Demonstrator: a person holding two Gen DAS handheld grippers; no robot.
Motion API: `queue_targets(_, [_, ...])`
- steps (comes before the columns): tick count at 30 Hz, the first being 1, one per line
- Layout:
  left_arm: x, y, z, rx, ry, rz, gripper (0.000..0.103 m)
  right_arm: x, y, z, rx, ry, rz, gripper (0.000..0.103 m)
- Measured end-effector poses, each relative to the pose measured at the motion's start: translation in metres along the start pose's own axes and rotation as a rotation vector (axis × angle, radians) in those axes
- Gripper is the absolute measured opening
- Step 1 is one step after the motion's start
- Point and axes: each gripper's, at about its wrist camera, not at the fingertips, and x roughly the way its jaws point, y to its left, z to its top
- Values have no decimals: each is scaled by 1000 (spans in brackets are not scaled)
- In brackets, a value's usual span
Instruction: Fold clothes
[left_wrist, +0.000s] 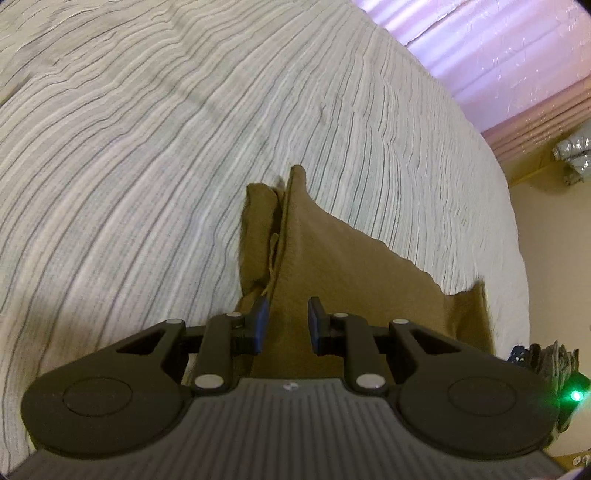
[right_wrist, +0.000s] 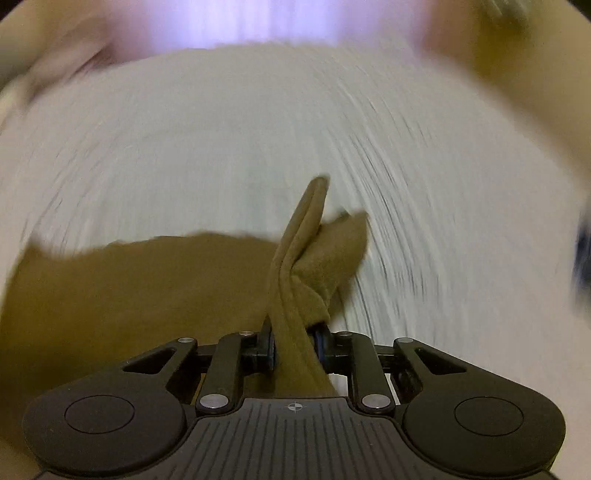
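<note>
A brown garment (left_wrist: 332, 266) hangs lifted over the striped bed cover (left_wrist: 147, 147). In the left wrist view its folds run up between the blue pads (left_wrist: 260, 325) of my left gripper (left_wrist: 287, 325), which is shut on a thick bunch of the fabric. In the blurred right wrist view my right gripper (right_wrist: 294, 347) is shut on a narrow folded ridge of the same brown garment (right_wrist: 147, 280). The ridge stands up past the fingertips, and the rest of the cloth spreads to the left over the bed cover (right_wrist: 258, 129).
The bed's edge curves down the right side of the left wrist view, with pale floor (left_wrist: 546, 240) beyond it. Pink curtains (left_wrist: 498, 55) hang at the top right. A dark object with a green light (left_wrist: 574, 396) sits at the lower right edge.
</note>
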Motion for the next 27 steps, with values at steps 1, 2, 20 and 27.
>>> queue_targets(1, [-2, 2, 0, -6, -1, -4, 18, -9, 24, 3, -109, -36, -24, 18])
queue_targets(2, [-4, 5, 0, -13, -2, -8, 18, -13, 45, -1, -179, -56, -22, 19])
queue_targets(20, [13, -11, -23, -134, 94, -271, 31, -81, 44, -33, -227, -48, 231, 70])
queue_targets(27, [72, -32, -38, -222, 164, -373, 39, -48, -70, -21, 354, 82, 229, 70])
